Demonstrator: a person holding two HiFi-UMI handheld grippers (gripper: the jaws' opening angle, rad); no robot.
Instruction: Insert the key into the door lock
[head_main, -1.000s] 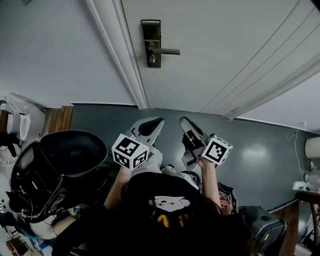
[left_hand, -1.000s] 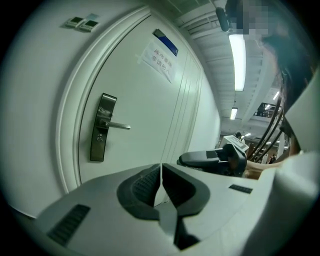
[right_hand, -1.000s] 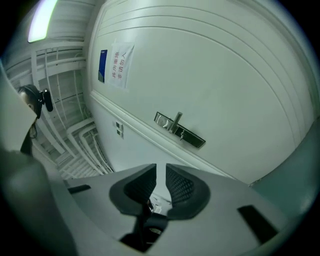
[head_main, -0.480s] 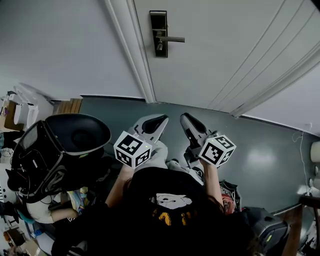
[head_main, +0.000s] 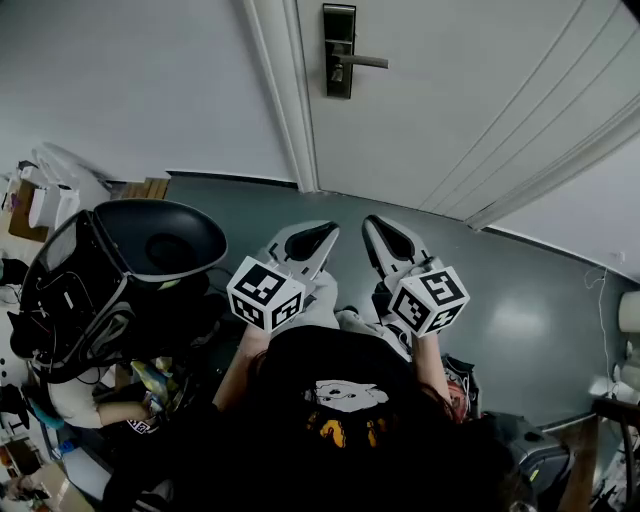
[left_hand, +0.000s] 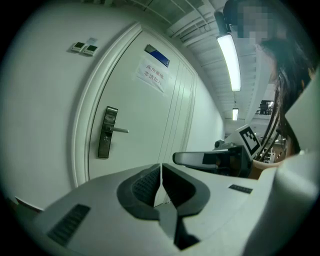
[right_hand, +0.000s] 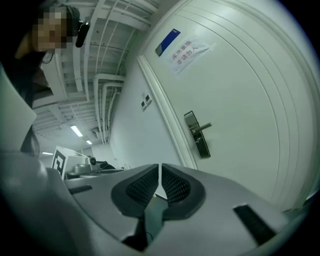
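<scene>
The door lock (head_main: 339, 50) is a dark upright plate with a metal lever handle (head_main: 364, 61) on a white door (head_main: 470, 90), far ahead of both grippers. It also shows as the lock plate (left_hand: 107, 132) in the left gripper view and the lock plate (right_hand: 197, 134) in the right gripper view. My left gripper (head_main: 325, 232) and right gripper (head_main: 375, 224) are held side by side over the grey floor, pointing at the door. The left gripper (left_hand: 161, 167) has its pads pressed together. So does the right gripper (right_hand: 160, 167). No key shows in any view.
A black chair (head_main: 140, 255) stands close at my left, with clutter (head_main: 40, 210) by the wall beyond it. The white door frame (head_main: 285, 90) runs left of the lock. A paper notice (left_hand: 151, 73) hangs on the door, and wall switches (left_hand: 84, 47) sit left of the frame.
In the head view the lock has slid right and up and the chair has come nearer. Both grippers stay shut, side by side, much as before.
</scene>
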